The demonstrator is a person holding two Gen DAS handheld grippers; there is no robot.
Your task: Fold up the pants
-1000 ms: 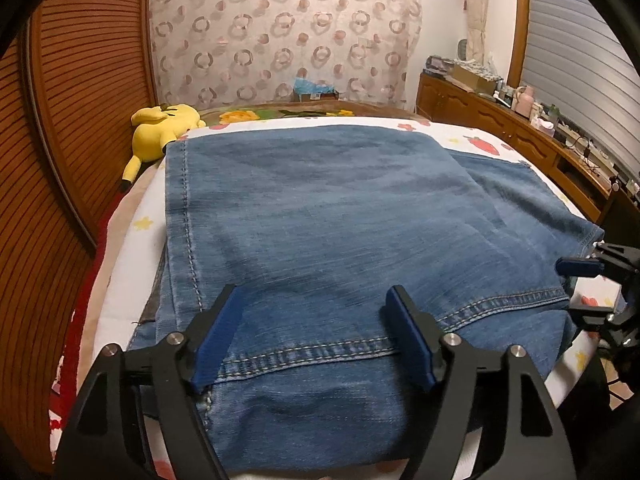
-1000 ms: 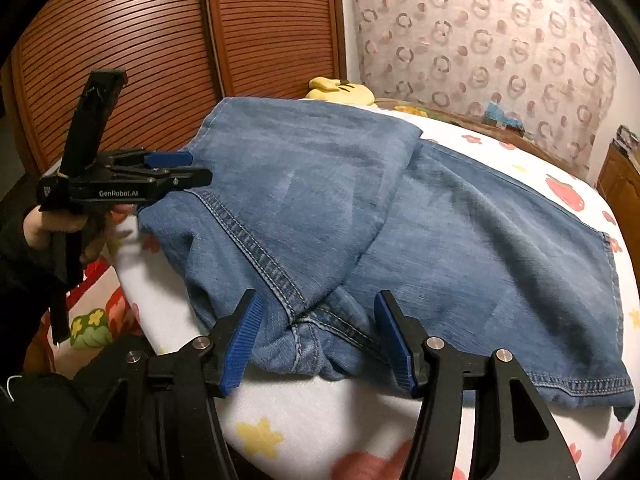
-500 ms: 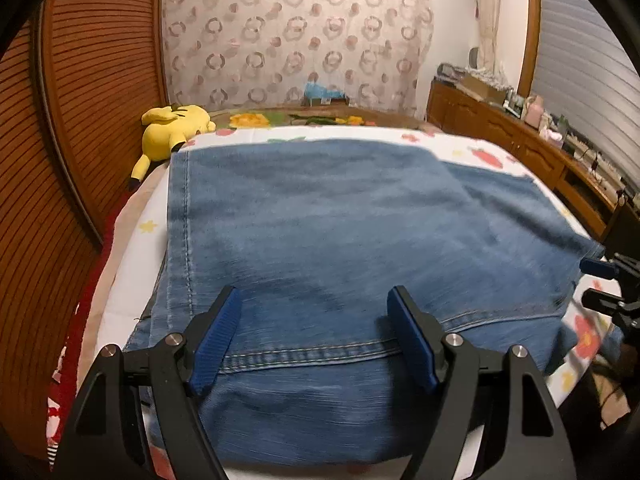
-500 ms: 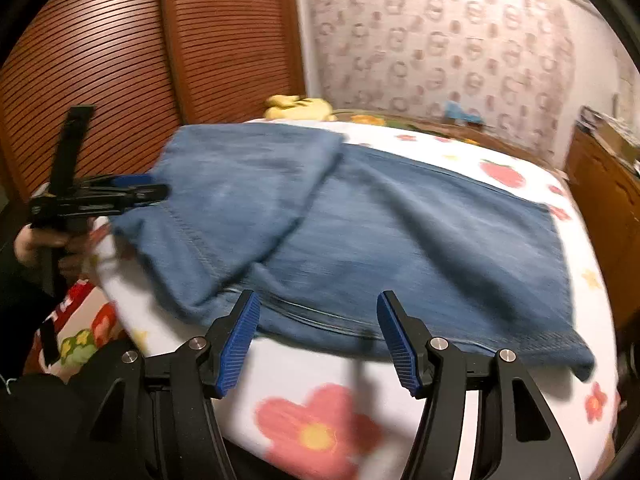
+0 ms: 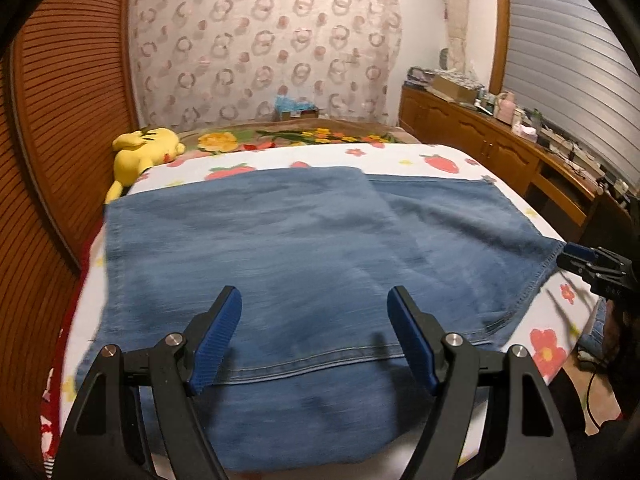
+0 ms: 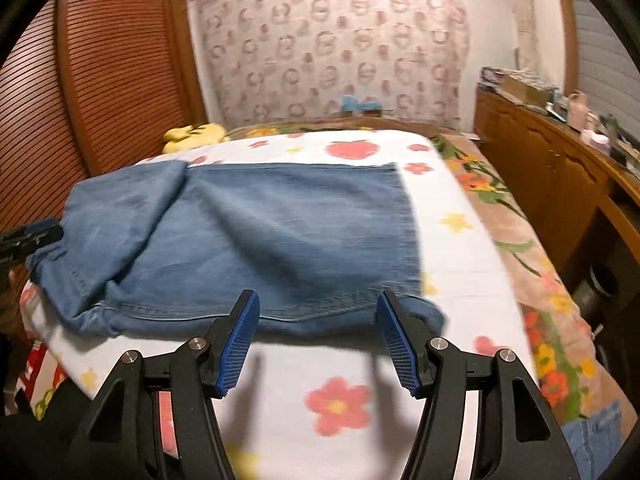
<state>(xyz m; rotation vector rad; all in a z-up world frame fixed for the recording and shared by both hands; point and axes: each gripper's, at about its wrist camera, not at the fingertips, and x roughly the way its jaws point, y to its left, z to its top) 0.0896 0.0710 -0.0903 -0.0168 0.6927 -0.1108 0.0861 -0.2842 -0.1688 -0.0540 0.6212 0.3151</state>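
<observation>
From my left wrist camera I see a bedroom: a wall papered with ring patterns (image 5: 264,60) at twelve o'clock, a slatted brown wooden door (image 5: 68,92) at nine, and a long wooden sideboard crowded with small things (image 5: 492,136) at two. The bed with its white sheet printed with strawberries and flowers (image 5: 400,156) fills the middle. The faded blue denim pants (image 5: 280,264) lie spread flat across it, one layer folded over another, a stitched hem running along the near edge. A yellow plush toy (image 5: 140,152) rests at ten o'clock beside the bed's far corner. My left tool (image 5: 314,338) hangs above the near hem with its blue-padded fingers set wide and nothing pinched between them. At three o'clock my right tool (image 5: 576,258) shows just beside the pants' corner; whether it touches the cloth I cannot tell.

From my right wrist camera the same papered wall sits at twelve and the sideboard (image 6: 552,168) at two. The pants (image 6: 260,236) lie from centre to nine o'clock, bunched at their left end. My right tool (image 6: 318,344) has its jaws well apart, empty, over the bare sheet (image 6: 452,264) just short of the hem. My left tool (image 6: 30,236) peeks in at nine o'clock beside the bunched denim.
</observation>
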